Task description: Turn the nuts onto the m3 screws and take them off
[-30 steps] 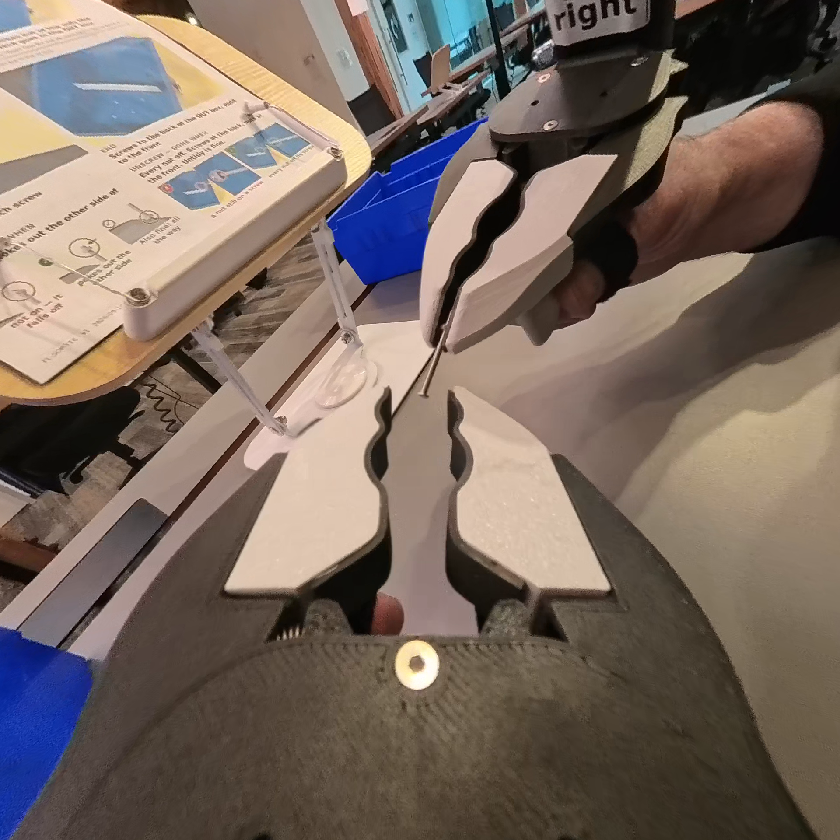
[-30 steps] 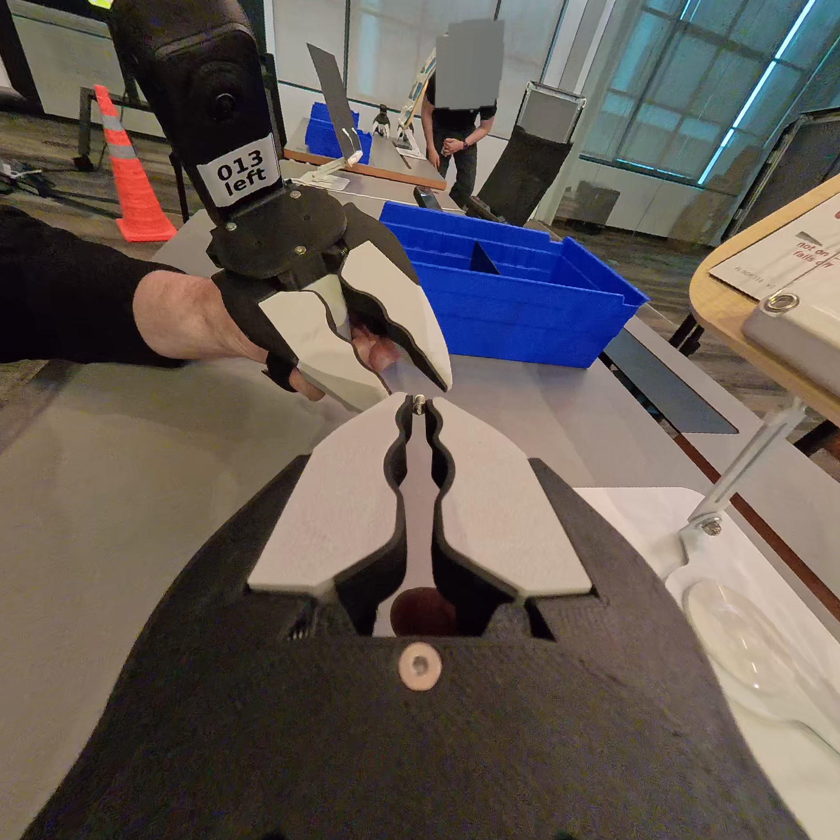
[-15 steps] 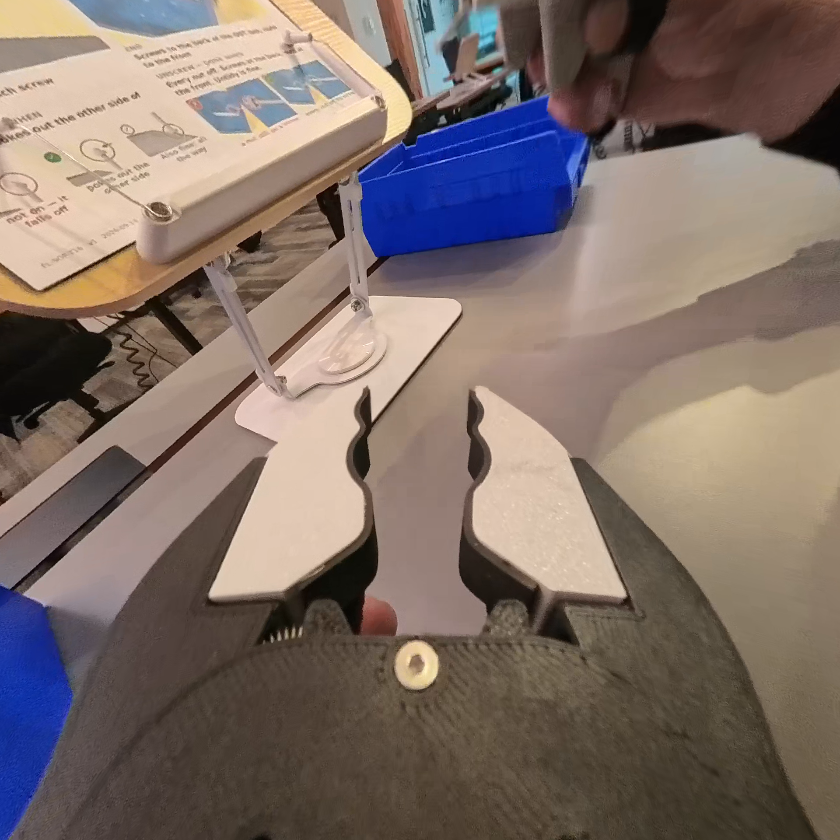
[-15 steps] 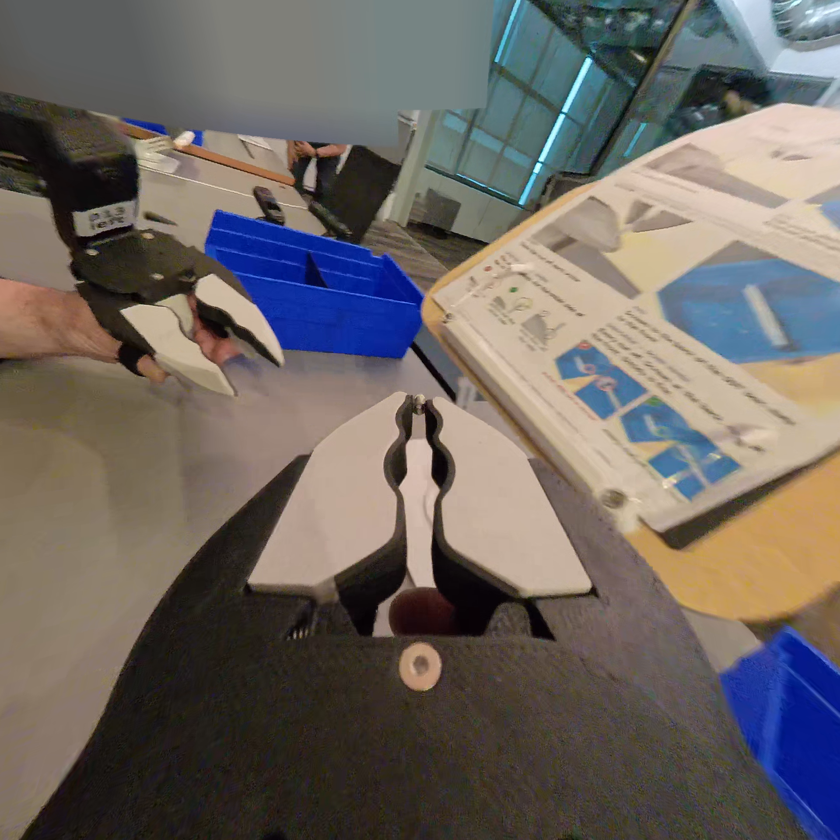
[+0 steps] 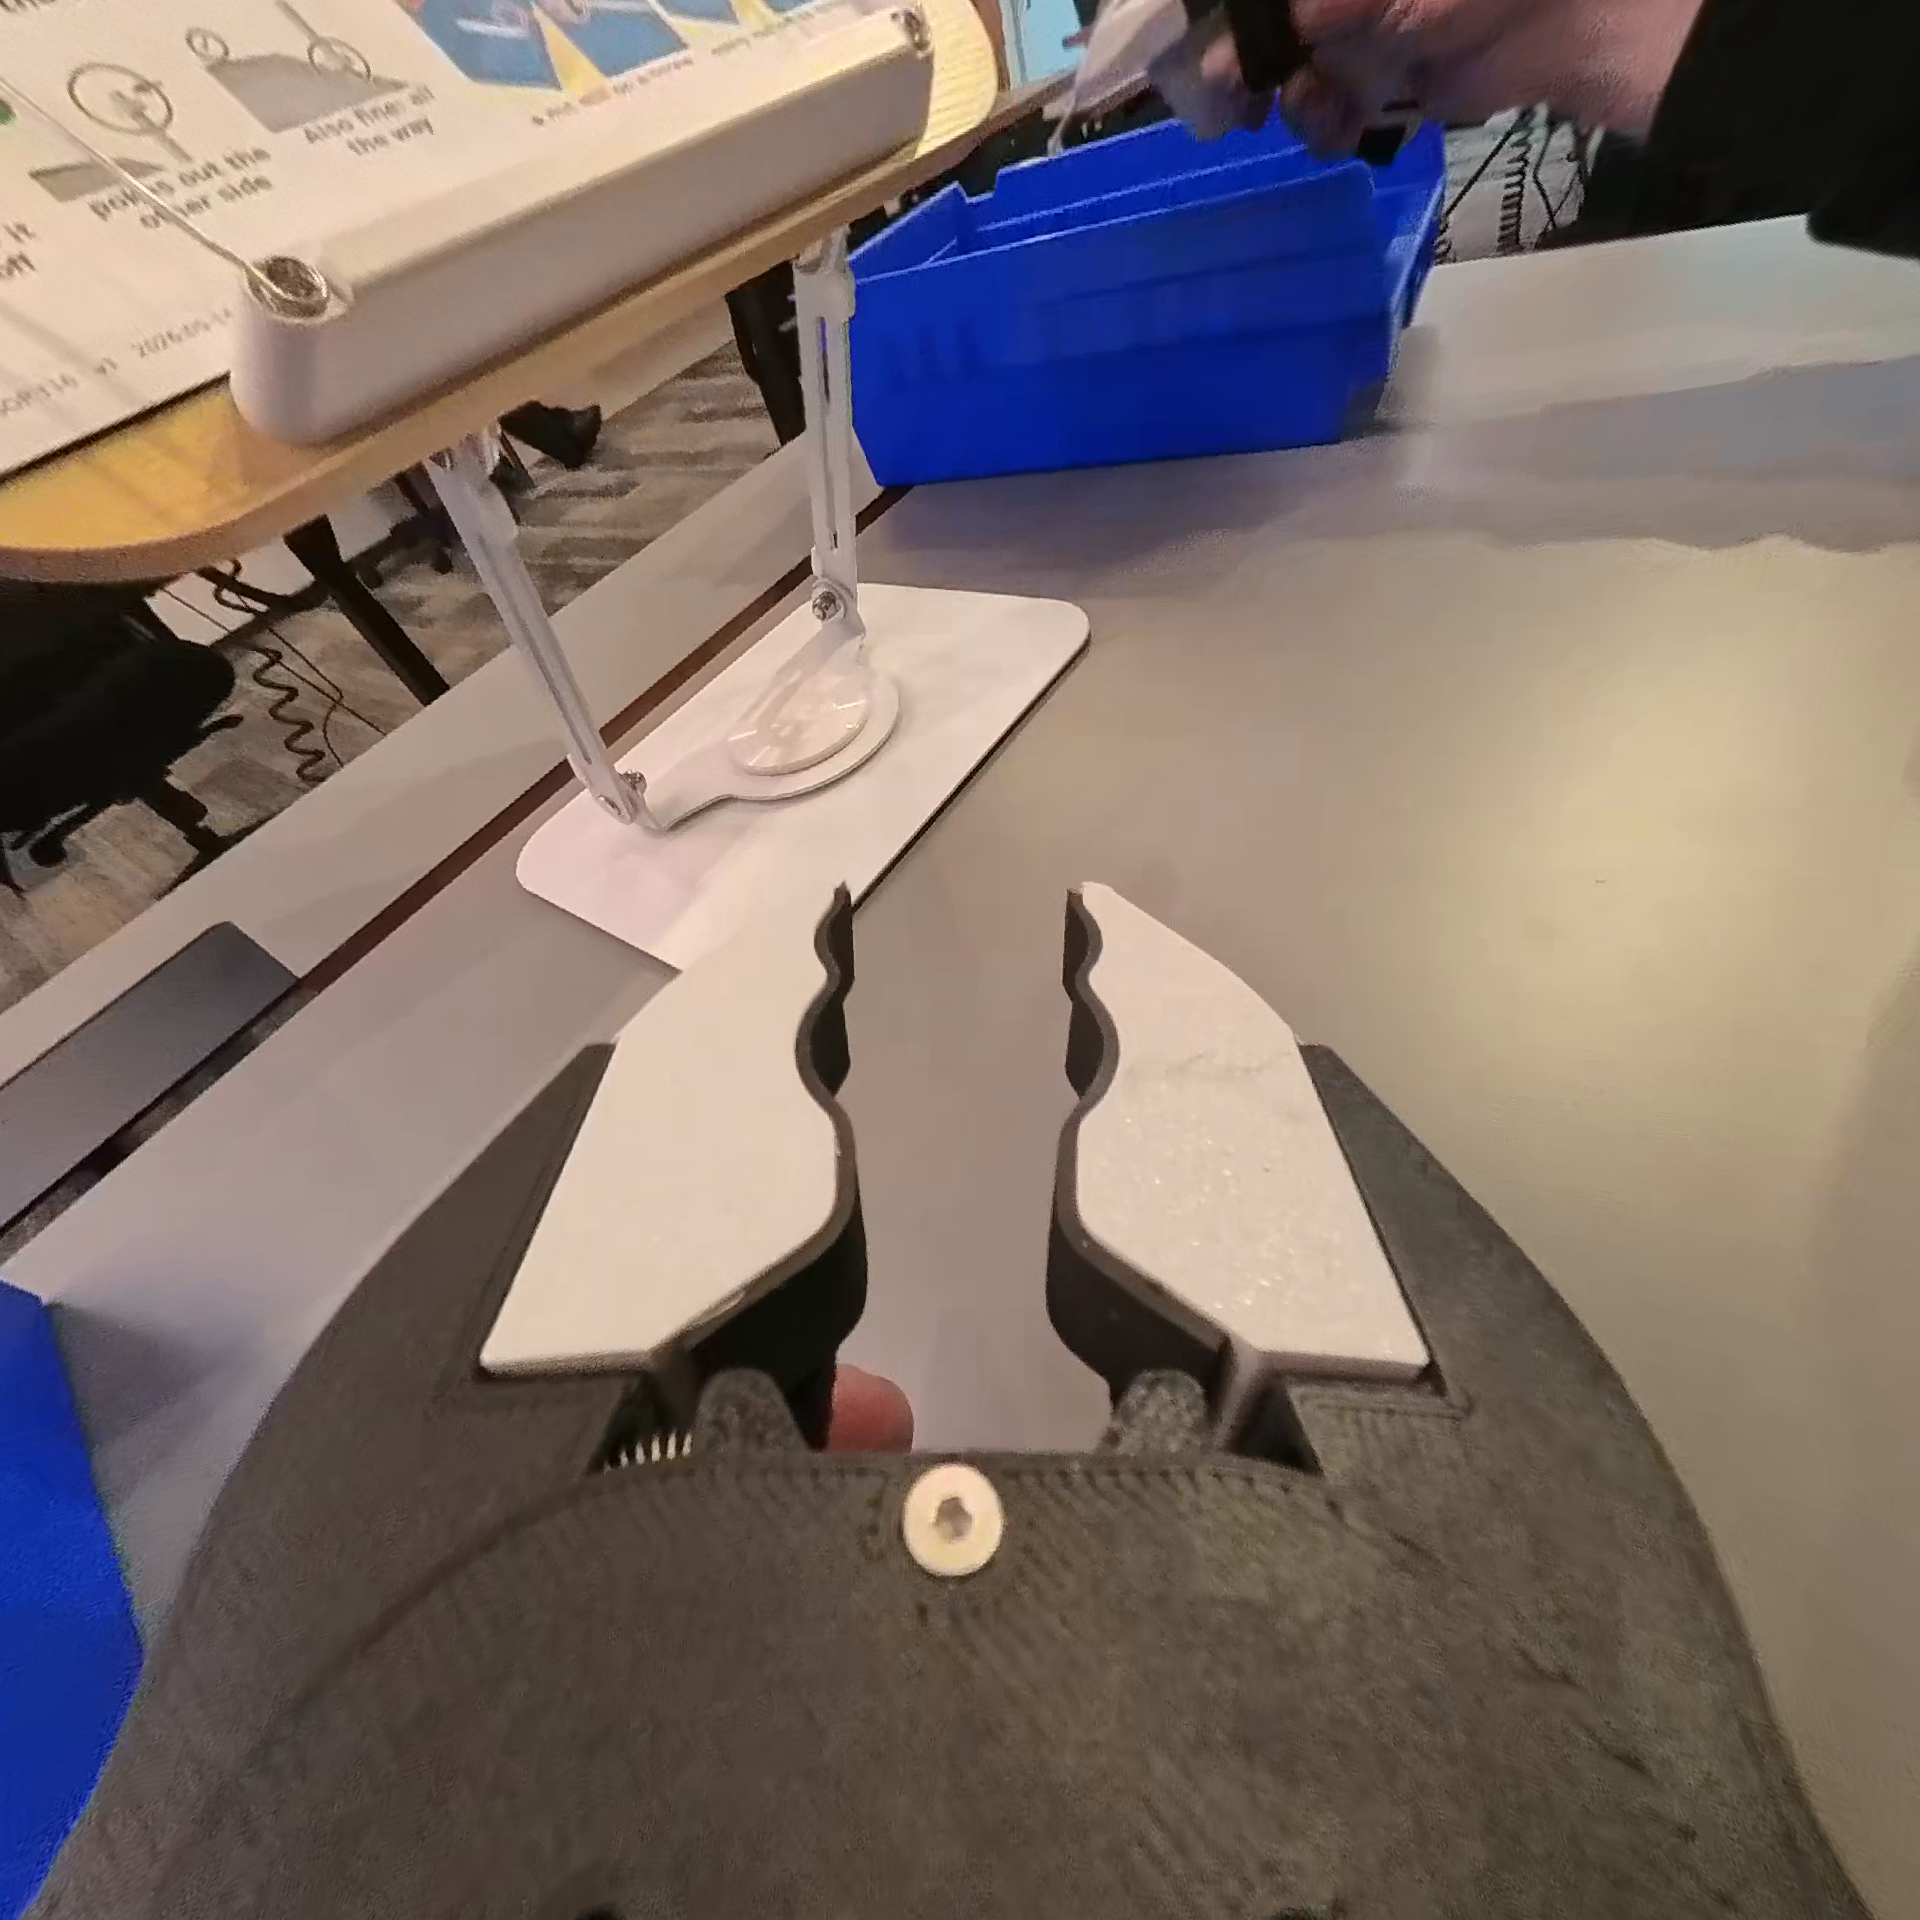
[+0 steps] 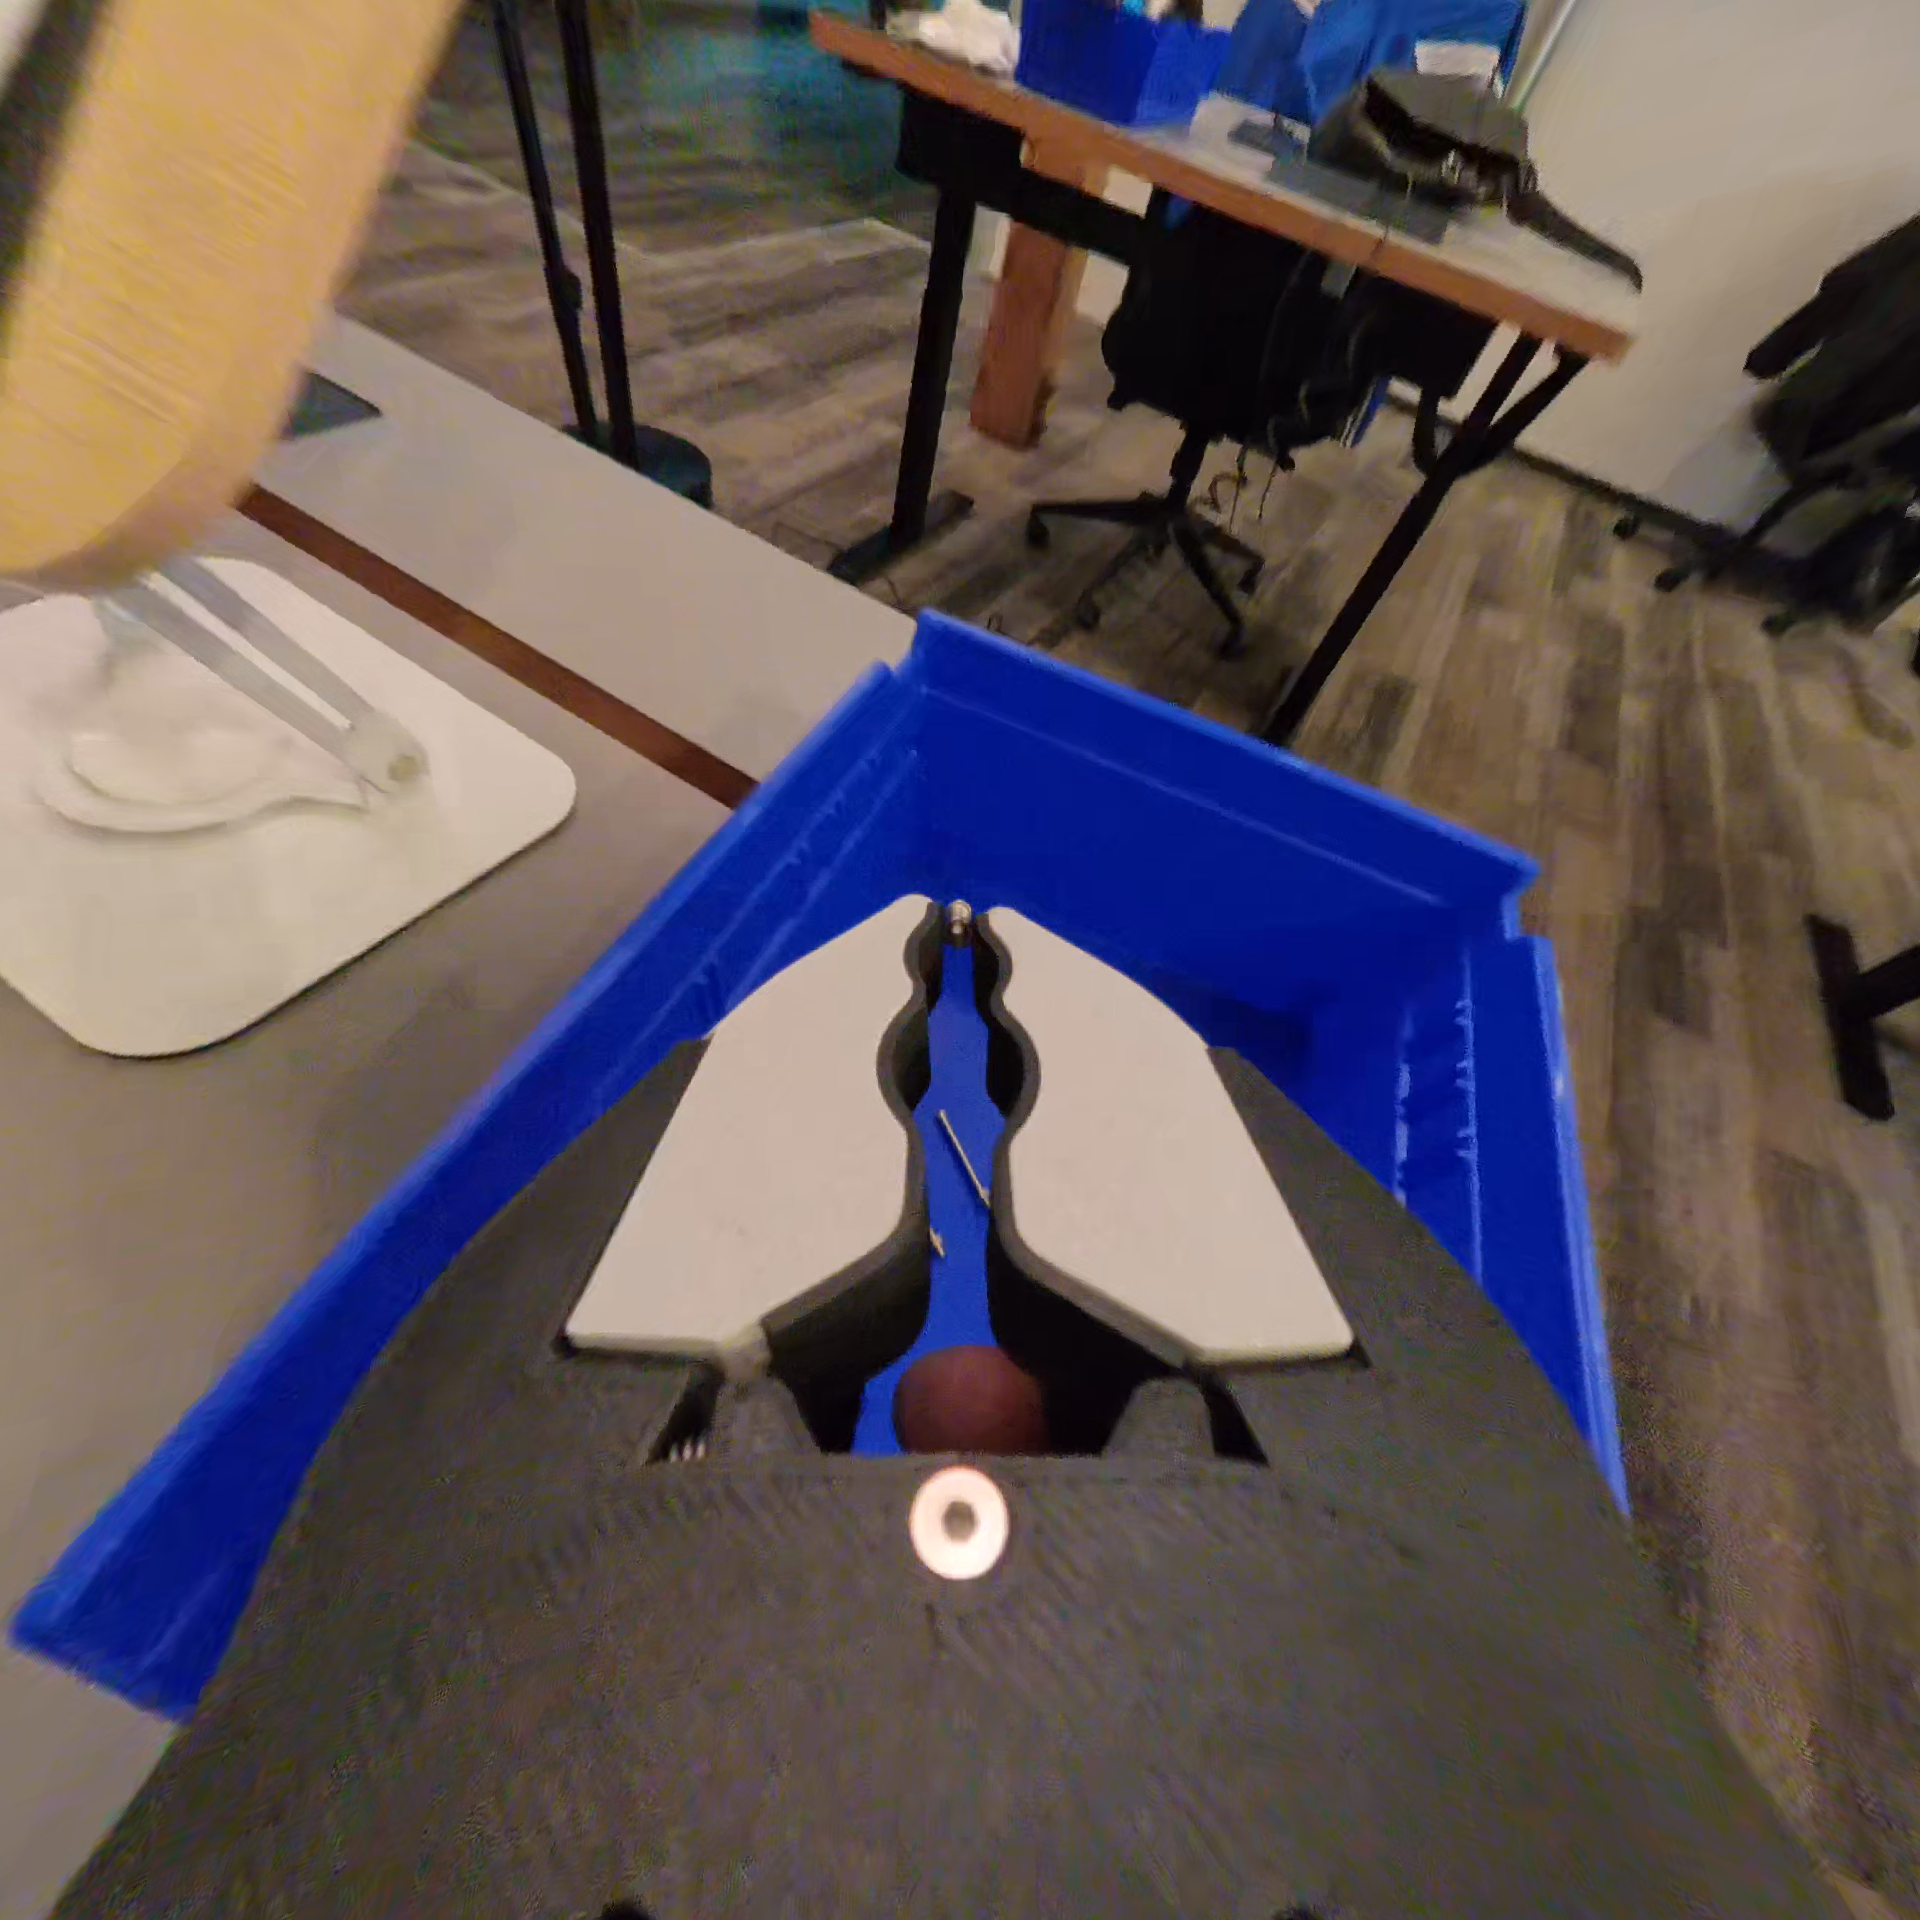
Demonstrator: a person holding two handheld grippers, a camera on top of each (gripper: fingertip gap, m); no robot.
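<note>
Blue bin (image 6: 1195, 831) walls frame my right gripper (image 6: 958, 920), pinched shut on an M3 screw (image 6: 957, 914) above the bin floor, I judge to drop it beside another screw (image 6: 964, 1158). My left gripper (image 5: 961, 904) waits empty, spread over the grey surface (image 5: 1455, 779).

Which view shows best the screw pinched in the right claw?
The right wrist view: the screw sits pinched at the tips of the right claw, above the blue bin. The left wrist view shows only the hand over the bin, blurred; no screw is visible there.
</note>
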